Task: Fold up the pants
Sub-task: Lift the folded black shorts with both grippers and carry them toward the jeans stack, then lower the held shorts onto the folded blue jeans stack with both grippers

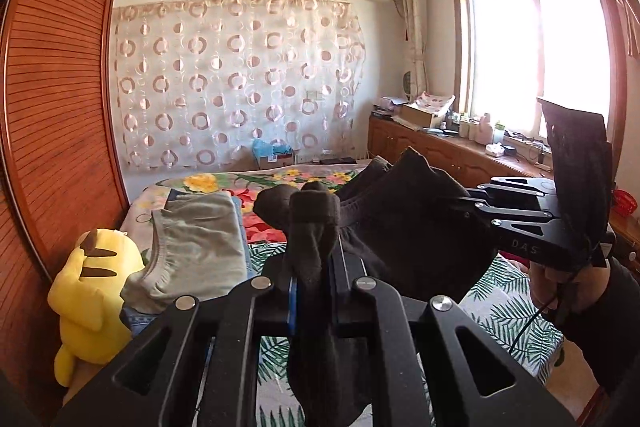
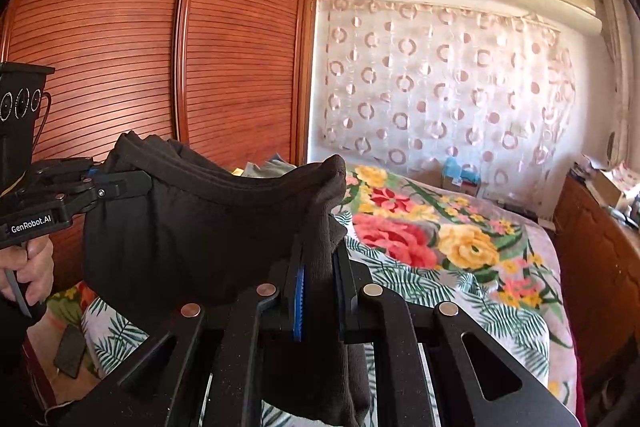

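Observation:
The black pants (image 1: 404, 227) hang in the air above the bed, stretched between my two grippers. My left gripper (image 1: 314, 259) is shut on one bunched end of the pants; the cloth drapes down between its jaws. It also shows in the right wrist view (image 2: 120, 185) at the left, clamped on the pants (image 2: 208, 223). My right gripper (image 2: 320, 267) is shut on the other end of the waistband. It shows in the left wrist view (image 1: 468, 205) at the right, its fingertips buried in the cloth.
A bed with a floral cover (image 2: 460, 247) lies below. Folded grey pants (image 1: 196, 247) and a yellow plush toy (image 1: 92, 299) sit at its left side. A wooden wardrobe (image 2: 140, 47) stands left, a low cabinet (image 1: 448, 151) with clutter under the window. A dark phone (image 2: 70, 351) lies on the bed.

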### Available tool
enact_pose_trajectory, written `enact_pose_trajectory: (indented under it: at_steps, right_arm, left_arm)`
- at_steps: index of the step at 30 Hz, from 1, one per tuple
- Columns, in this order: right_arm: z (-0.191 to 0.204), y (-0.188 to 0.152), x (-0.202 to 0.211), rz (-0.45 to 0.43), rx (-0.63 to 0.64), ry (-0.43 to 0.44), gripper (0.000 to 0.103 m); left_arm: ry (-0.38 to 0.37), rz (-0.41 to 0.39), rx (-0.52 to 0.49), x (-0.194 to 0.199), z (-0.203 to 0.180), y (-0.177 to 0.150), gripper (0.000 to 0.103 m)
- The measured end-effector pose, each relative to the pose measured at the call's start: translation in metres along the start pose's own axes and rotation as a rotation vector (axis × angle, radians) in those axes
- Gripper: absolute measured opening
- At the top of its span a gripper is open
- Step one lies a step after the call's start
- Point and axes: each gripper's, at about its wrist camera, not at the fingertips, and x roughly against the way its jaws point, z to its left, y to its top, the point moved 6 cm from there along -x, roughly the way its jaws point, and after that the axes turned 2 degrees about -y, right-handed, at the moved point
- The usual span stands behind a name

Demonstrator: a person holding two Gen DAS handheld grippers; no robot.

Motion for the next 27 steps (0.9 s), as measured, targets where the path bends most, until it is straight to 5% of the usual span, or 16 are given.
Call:
enact_pose_trajectory:
  at_steps: [27]
  right_arm:
    - [-0.04, 0.073, -0.16, 0.002, 0.175, 0.087, 0.011]
  left_arm:
    - [0.139, -0.02, 0.123, -0.061, 0.084, 0.004, 0.012]
